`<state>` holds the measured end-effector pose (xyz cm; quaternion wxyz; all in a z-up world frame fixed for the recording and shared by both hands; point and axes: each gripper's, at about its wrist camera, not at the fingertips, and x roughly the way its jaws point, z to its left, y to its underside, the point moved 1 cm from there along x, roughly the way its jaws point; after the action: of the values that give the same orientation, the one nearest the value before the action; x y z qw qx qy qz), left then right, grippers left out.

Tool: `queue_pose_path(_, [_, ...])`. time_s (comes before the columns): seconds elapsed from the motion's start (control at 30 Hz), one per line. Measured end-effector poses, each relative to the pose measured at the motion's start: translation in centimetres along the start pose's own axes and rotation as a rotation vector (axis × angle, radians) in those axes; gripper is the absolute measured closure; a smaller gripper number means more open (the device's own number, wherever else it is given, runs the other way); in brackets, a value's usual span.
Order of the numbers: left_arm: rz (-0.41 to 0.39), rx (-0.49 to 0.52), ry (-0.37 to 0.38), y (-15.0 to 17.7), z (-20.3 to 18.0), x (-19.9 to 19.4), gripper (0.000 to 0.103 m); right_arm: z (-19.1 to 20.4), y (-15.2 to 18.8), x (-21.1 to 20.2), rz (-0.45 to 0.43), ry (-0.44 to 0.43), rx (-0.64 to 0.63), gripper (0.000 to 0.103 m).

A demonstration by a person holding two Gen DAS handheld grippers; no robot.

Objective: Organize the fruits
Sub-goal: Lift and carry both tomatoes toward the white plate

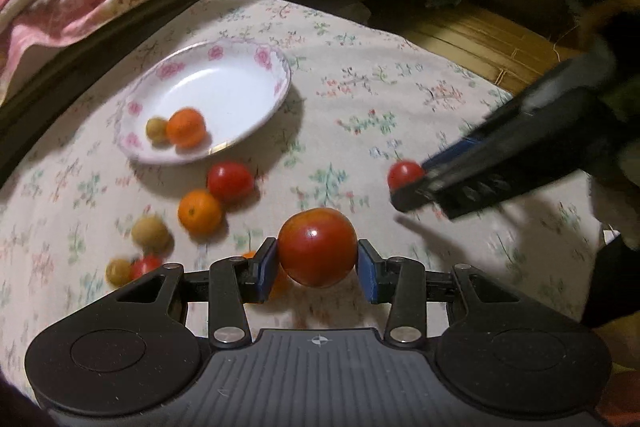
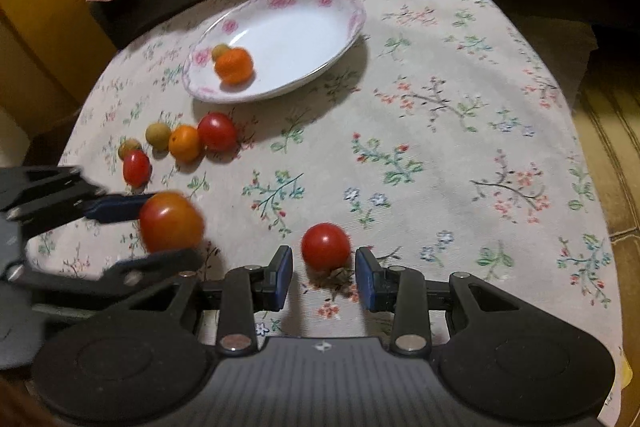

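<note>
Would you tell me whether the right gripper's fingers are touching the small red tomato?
Apart: the right wrist view shows cloth between the small red tomato and both fingers.

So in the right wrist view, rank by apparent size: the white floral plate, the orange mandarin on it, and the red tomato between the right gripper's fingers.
1. White floral plate, clearly largest.
2. Red tomato and orange mandarin: the tomato looks slightly bigger, but it is much nearer the camera, so their order is unsure.

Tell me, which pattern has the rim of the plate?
Pink flowers on white on the plate rim; the right wrist view shows it best.
</note>
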<state>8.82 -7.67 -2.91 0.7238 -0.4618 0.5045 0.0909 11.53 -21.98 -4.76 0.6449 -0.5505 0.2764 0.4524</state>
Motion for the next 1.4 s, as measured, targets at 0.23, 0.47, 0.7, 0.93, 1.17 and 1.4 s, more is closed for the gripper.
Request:
queue_pose_path(0.23, [-0.010, 0.001, -0.010, 2.6, -0.7, -1.2, 0.053, 1.3, 0.1, 0.5, -0.026, 0.068, -0.083, 0.068])
queue_pose_path(0.47, [-0.031, 0.068, -0.027, 3.8, -1.7, -1.4, 0.052, 2.2, 0.2, 0.8, -0.041, 0.109, -0.133, 0.069])
queue_pose_path(0.7, [-0.012, 0.117, -0.002, 4.2, -3.3, -0.3, 0.052, 2.4, 0.4, 0.6, -0.035, 0.105, -0.156, 0.070])
queue_pose_path(0.93, [-0.027, 0.139, -0.012, 4.5, -3.7, 0.5, 0.051, 2.7, 0.9, 0.6, -0.031, 0.122, -0.215, 0.070])
queue_pose_path(1.17, [-0.033, 0.134, -0.009, 4.9, -3.6, 0.5, 0.043, 2.3, 1.0, 0.4, -0.033, 0.108, -0.208, 0.069])
queue_pose_path(1.4, [-0.025, 0.110, -0.002, 5.0, -3.7, 0.3, 0.052, 2.1, 1.1, 0.2, -0.037, 0.107, -0.198, 0.068])
